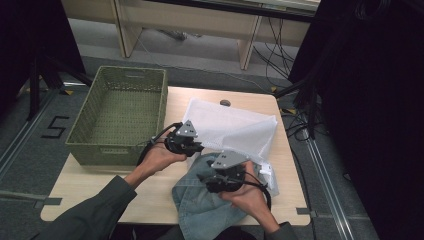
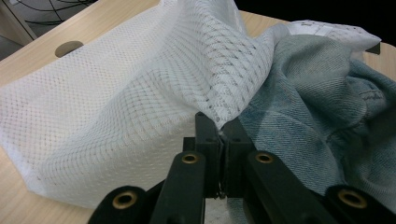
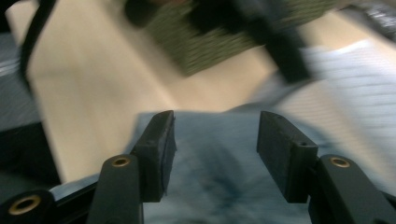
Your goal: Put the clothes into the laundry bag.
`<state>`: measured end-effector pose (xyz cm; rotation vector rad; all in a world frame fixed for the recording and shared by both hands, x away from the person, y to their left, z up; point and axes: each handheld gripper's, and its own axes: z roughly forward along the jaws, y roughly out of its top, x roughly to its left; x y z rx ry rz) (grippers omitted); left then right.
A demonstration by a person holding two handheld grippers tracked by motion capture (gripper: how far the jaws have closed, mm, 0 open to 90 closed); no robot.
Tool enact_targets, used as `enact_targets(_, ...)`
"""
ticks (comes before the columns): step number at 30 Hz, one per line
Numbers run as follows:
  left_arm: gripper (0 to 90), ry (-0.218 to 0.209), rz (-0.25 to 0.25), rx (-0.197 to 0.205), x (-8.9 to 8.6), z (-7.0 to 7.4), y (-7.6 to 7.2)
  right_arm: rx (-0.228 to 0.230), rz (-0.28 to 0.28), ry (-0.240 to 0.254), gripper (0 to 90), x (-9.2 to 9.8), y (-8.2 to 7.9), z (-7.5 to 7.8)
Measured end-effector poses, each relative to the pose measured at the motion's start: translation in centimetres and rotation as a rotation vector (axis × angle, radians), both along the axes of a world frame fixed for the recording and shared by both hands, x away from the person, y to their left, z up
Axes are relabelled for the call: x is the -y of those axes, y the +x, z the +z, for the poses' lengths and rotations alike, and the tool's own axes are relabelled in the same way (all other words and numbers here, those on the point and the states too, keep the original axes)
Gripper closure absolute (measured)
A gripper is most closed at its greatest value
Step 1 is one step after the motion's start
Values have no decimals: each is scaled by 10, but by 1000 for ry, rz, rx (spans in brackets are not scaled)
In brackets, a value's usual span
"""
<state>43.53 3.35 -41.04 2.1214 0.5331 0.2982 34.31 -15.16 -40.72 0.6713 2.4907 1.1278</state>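
High view: wooden counter [image 1: 100, 187] with green woven basket [image 1: 120, 115] at left rear, white mesh laundry bag [image 1: 235, 127] spread at centre-right, denim garment [image 1: 200, 205] bunched at near edge, partly overhanging it; left gripper [image 1: 197, 148] at bag's near edge, grey three-cornered plate on top; right gripper [image 1: 205, 181] just beside it, over the denim; both held by hands in dark green sleeves; jaw state not readable from up here.

Left gripper view: jaws closed tight on a pinch of mesh laundry bag [image 2: 130, 107] edge, mesh lifted into a tent above the pinch; denim garment [image 2: 322, 116] lying right against the bag, tucked under its raised edge; round grommet hole in counter [image 2: 28, 65] behind the bag, seen as a small dark spot in high view.

Right gripper view: heavy blur; jaws apart, pads clear of cloth, nothing pinched; denim garment [image 3: 215, 177] directly below and between the jaws; basket [image 3: 219, 42] across the counter [image 3: 93, 93] at top; blurred dark shape in front of basket, likely the left gripper, cannot tell for sure; pale mesh at right edge.
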Motion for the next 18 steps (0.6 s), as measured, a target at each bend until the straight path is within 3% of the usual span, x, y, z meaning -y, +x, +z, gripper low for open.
enact_targets(2,869,14,-8,6,-1,0,1,-25,33,-24,466,-6,-5,-7)
enact_targets(5,869,1,2,0,0,-1,1,-49,87,-46,458,-12,-11,-17)
enact_targets(10,869,17,-7,1,-1,-1,1,-118,86,-59,440,-24,-20,-34)
enact_targets(13,869,9,3,-5,-1,-2,1,-157,119,-95,427,-29,-23,-42)
enact_targets(15,869,-2,9,-8,0,-2,0,-147,142,-113,425,-29,-22,-43)
enact_targets(17,868,0,5,-6,-1,-2,1,-186,127,-101,420,-29,-25,-44)
enact_targets(18,868,1,4,-5,-1,-2,1,-166,139,-92,419,-29,-25,-45)
